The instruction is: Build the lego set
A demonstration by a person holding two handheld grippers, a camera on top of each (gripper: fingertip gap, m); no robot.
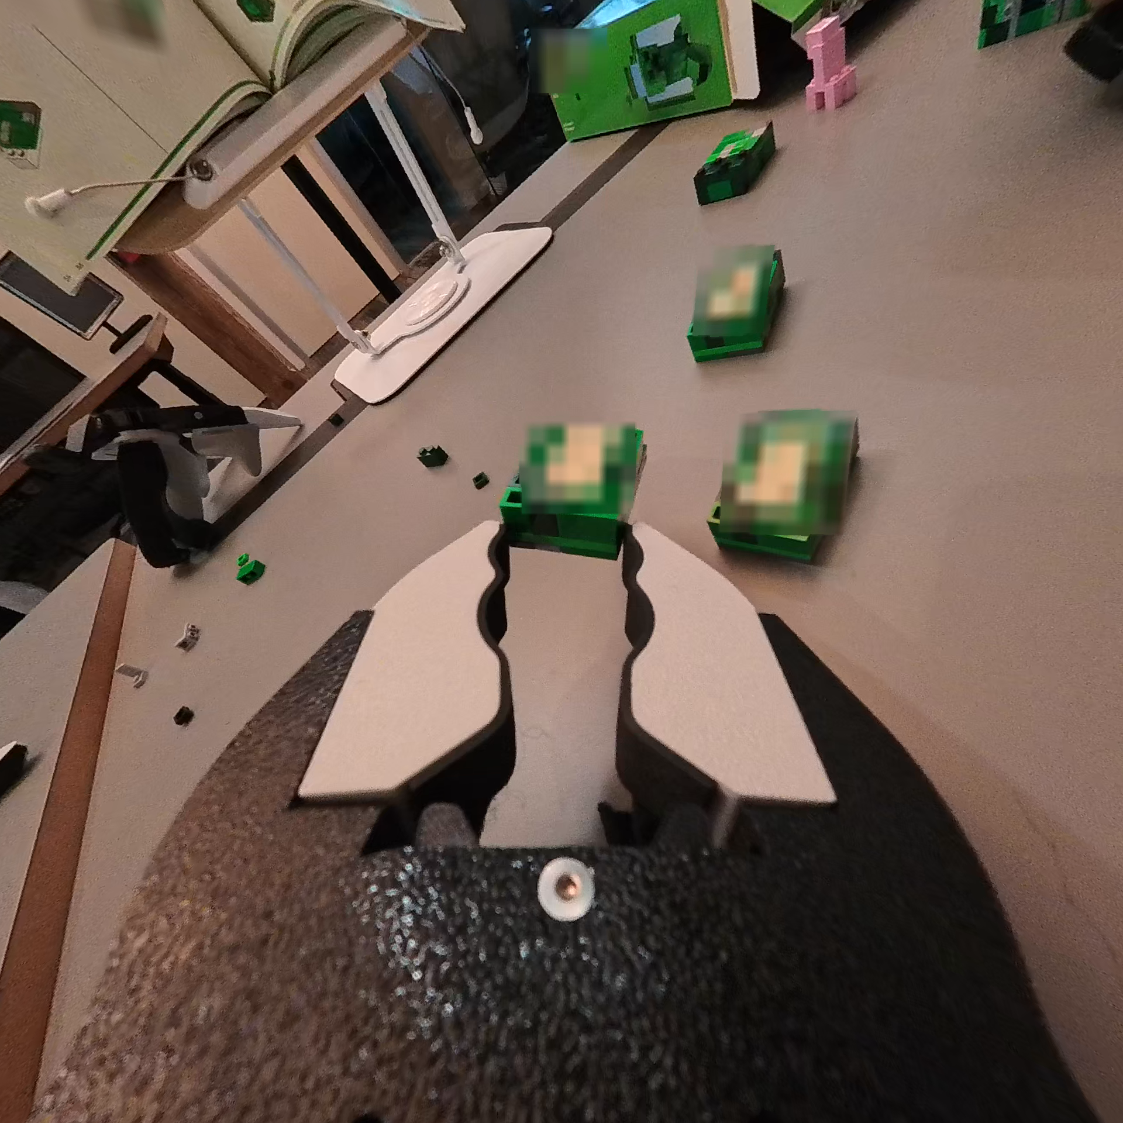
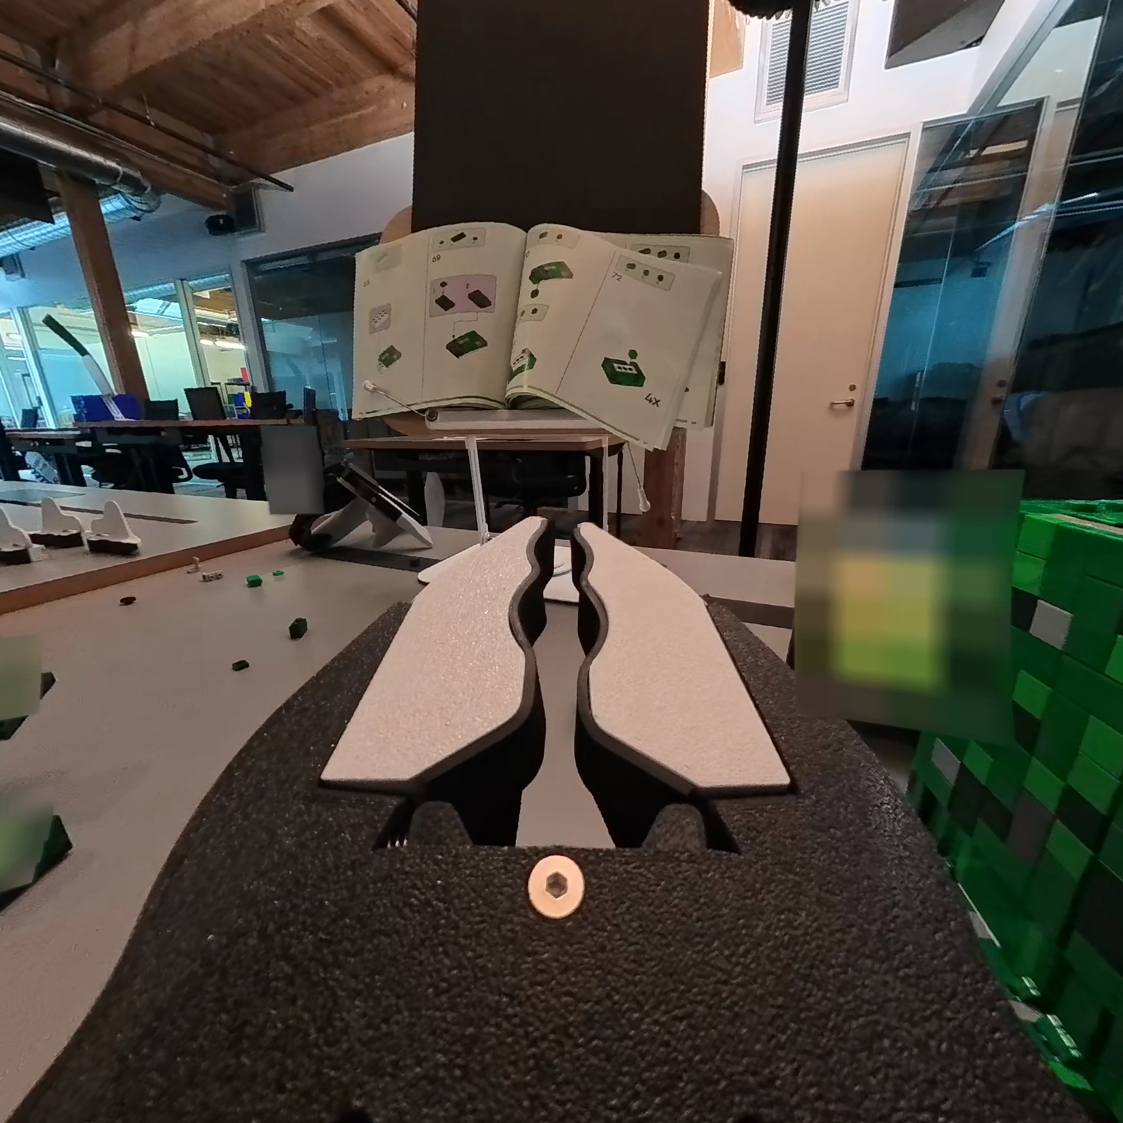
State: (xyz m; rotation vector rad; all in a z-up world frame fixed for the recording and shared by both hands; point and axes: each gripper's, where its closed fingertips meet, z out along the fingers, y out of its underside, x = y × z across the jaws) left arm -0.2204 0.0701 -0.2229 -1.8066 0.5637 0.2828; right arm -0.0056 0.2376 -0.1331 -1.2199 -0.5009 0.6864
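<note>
- The left tongs (image 1: 562,535) are open, with a wide gap between the two fingers. They hold nothing. Their tips sit right at the near edge of a small green block build (image 1: 562,535), maybe just touching it; I cannot tell for sure.
- The right tongs (image 2: 560,535) are almost shut, with only a thin gap at the tips. Nothing is between them. They point at the open instruction book (image 2: 535,328) on its stand.
- The small green block build sits on the grey counter (image 1: 911,668). Its top is hidden by a blurred patch.
- Three more little green builds stand farther off on the counter: one just beside it (image 1: 784,541), one behind (image 1: 729,346), one farther back (image 1: 735,164).
- I think the little build is light and hard. It does not bend, but a hard squeeze could pop bricks off.
- I would take it by its two flat sides, low down, where the bricks are stuck tight.
- The plastic looks smooth, so it could slip.
- Tiny loose bricks (image 1: 249,568) lie to the left on the counter.
- A big green block model (image 2: 1045,729) stands close on the right of the right tongs.
</note>
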